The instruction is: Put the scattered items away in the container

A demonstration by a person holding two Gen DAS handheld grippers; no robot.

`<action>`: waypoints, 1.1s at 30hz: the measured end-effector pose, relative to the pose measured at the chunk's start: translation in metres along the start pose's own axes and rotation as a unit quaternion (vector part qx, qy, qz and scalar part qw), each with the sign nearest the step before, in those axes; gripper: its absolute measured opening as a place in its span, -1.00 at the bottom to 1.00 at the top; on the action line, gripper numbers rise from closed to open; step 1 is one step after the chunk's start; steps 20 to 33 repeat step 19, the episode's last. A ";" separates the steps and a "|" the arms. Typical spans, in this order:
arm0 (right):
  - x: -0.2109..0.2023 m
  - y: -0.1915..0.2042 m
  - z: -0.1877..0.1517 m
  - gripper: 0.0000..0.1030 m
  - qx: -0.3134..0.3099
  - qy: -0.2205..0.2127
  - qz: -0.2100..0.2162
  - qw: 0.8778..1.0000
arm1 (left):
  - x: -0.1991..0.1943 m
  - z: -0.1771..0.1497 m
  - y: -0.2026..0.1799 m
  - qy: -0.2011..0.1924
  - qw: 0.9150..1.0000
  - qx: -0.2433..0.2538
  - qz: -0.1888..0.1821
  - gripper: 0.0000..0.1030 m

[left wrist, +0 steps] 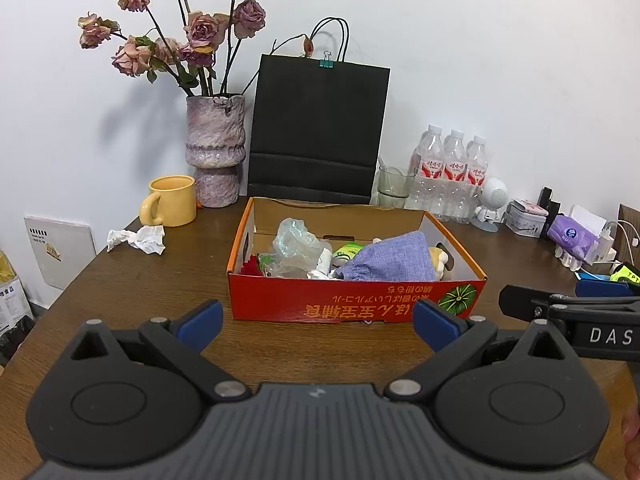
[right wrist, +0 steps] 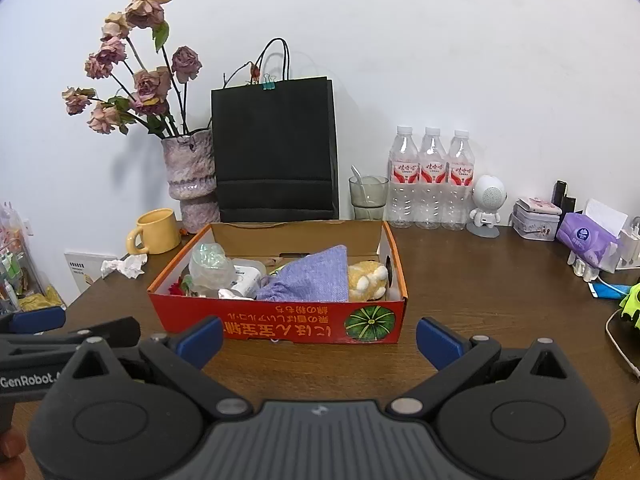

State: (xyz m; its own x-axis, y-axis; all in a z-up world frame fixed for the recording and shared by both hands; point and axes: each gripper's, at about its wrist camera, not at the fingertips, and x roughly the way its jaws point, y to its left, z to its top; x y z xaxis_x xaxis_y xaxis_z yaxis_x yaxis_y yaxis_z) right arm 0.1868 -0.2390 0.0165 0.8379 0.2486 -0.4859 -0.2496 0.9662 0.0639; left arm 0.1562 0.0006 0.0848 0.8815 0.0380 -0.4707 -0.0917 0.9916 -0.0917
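Wooden table (left wrist: pixel 160 280), red box (left wrist: pixel 352 304), "DAS"-marked right gripper (right wrist: pixel 319 338), left gripper (left wrist: pixel 318 326), fingers apart.

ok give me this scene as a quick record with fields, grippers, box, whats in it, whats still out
left gripper: open, empty, over the table in front of the box
right gripper: open, empty, in front of the box
box: red cardboard, open top, on the table
in box: blue pouch, clear plastic bag, yellow plush, red flower
still out: crumpled tissue left of the box, near the yellow mug
behind box: black bag, vase, bottles
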 end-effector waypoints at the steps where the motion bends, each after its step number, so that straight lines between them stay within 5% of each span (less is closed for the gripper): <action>1: 0.000 0.000 0.000 1.00 0.000 0.000 0.000 1.000 | 0.000 0.000 0.000 0.000 1.000 0.000 0.000 1.00; 33: 0.002 -0.001 -0.005 1.00 0.002 0.004 -0.006 1.000 | 0.000 -0.003 -0.002 -0.002 1.000 0.003 -0.004 1.00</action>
